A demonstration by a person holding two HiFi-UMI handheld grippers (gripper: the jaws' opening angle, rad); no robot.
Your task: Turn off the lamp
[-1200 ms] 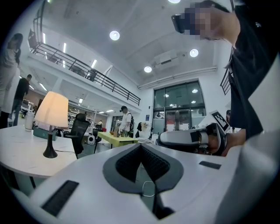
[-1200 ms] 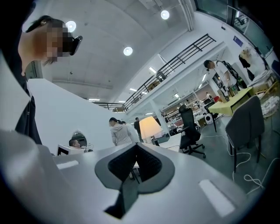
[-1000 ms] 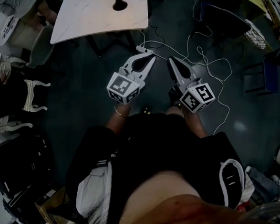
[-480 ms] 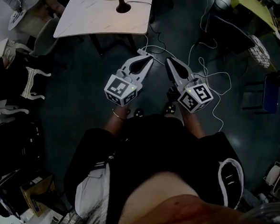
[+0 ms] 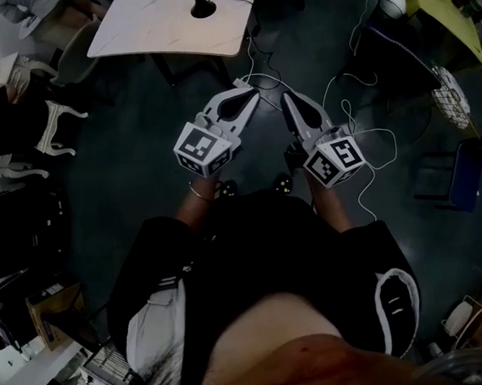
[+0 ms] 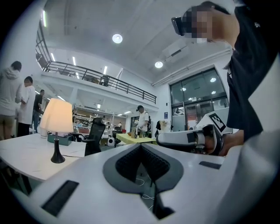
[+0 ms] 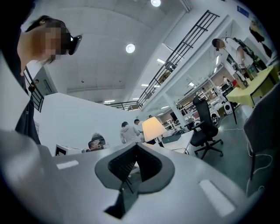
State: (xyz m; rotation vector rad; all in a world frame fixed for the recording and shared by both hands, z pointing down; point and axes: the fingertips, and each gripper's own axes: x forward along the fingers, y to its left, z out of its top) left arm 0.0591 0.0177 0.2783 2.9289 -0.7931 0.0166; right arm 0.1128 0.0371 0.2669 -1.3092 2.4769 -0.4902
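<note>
Head view: white cables sprawl near lamp table.

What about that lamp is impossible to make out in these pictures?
Head view: the lamp has its shade cut off by the top edge.
Right gripper view: its base is hidden behind the right hand-held gripper.
All views: its switch is too small or hidden to find.
</note>
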